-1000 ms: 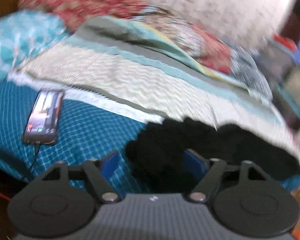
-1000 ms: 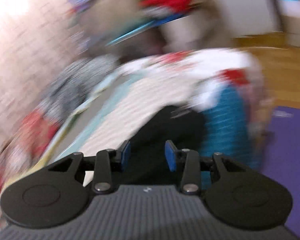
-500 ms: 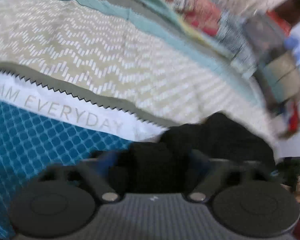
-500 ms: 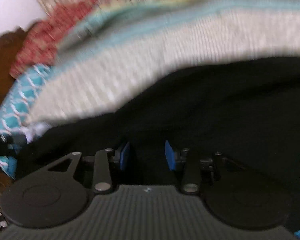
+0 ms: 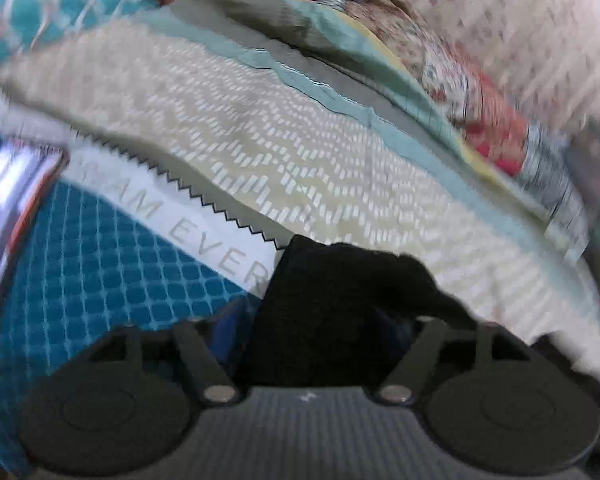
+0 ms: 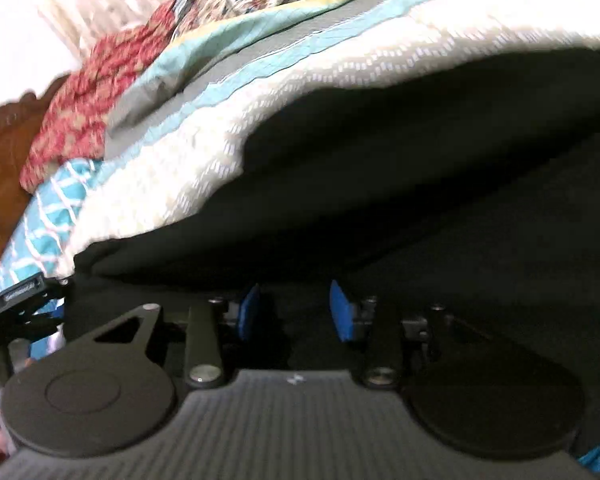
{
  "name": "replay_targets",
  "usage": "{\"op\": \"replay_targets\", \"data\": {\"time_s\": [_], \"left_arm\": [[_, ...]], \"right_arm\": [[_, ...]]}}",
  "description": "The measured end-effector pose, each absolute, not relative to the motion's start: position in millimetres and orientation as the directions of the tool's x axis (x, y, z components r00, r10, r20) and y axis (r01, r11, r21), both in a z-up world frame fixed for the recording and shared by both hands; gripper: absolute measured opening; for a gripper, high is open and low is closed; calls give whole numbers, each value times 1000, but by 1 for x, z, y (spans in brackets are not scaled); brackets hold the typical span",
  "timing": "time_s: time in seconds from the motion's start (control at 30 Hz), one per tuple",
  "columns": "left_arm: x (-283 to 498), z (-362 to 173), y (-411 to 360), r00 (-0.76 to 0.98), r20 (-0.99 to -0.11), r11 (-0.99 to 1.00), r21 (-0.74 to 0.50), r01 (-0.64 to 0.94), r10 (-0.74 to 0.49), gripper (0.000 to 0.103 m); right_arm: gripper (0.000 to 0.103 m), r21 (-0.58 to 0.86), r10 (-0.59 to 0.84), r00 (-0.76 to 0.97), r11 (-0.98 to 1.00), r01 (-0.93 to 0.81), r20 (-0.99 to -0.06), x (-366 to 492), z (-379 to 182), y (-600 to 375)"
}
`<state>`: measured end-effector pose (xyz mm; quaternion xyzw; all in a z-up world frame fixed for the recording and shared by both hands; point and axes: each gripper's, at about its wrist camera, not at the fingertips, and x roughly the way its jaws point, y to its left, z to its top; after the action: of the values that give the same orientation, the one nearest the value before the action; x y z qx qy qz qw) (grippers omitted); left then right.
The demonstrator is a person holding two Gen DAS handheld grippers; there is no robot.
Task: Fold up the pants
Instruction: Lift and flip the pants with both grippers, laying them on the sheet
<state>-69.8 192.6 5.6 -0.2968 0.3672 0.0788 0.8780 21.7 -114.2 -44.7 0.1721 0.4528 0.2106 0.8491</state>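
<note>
Lengthwise, black pants lie along the bed's edge, cloth between both opening hand-held grippers.

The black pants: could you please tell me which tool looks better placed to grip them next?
Probably the left tool: an end of the black pants sits between its opening jaws. The right tool only hovers over flat cloth.

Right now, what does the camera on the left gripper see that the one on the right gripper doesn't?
Only the left wrist view shows the blue checked sheet, a white band with grey lettering and a blurred phone. Only the right wrist view shows brown carved wood and the pants spread wide. Both show the black pants, the cream zigzag blanket and red floral bedding. Cloth lies between the opening jaws of the left gripper and right gripper.
</note>
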Motion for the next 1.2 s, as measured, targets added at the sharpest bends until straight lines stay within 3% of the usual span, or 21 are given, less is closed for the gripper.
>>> {"op": "replay_targets", "data": {"time_s": [0.07,0.2,0.33,0.4,0.47,0.53,0.57,0.77,0.93,1.0,1.03,1.07,1.2], "left_arm": [[-82,15,202,749,-657,777,-514,-364,-84,95],[-100,35,225,785,-616,756,-542,-366,-62,96],[-120,50,234,810,-583,740,-574,-351,-68,93],[-126,53,231,812,-579,744,-576,-340,-78,93],[-134,52,226,806,-585,744,-578,-337,-89,93],[-140,48,224,800,-591,739,-584,-336,-104,93],[-145,45,223,794,-598,735,-587,-339,-111,94],[-156,11,228,745,-634,657,-654,-375,-207,96],[-141,10,213,737,-622,679,-663,-316,-265,89],[-124,12,204,726,-650,731,-605,-315,-225,88],[-114,12,200,719,-665,755,-574,-317,-204,88],[-104,11,197,710,-678,768,-553,-323,-190,87],[-86,17,194,707,-687,770,-539,-342,-168,87]], "right_arm": [[45,479,508,516,854,-201,-690,17,-38,-113],[46,423,521,543,853,-305,-659,20,-27,-94],[43,319,443,537,895,-311,-718,81,-38,-76],[42,262,351,630,936,-234,-692,125,-41,-84],[44,278,210,682,961,-10,-701,157,-41,-100],[44,476,332,680,879,29,-653,163,-37,-112],[44,509,377,676,861,-3,-633,158,-34,-111],[45,536,610,564,783,-316,-557,78,-15,-105],[43,595,784,268,605,-529,-559,30,-20,-75],[42,549,759,192,598,-583,-622,24,-34,-44],[37,506,725,206,626,-593,-657,27,-42,-28],[28,460,688,244,666,-588,-684,35,-49,-15],[20,349,530,442,834,-428,-724,92,-67,3]]}}
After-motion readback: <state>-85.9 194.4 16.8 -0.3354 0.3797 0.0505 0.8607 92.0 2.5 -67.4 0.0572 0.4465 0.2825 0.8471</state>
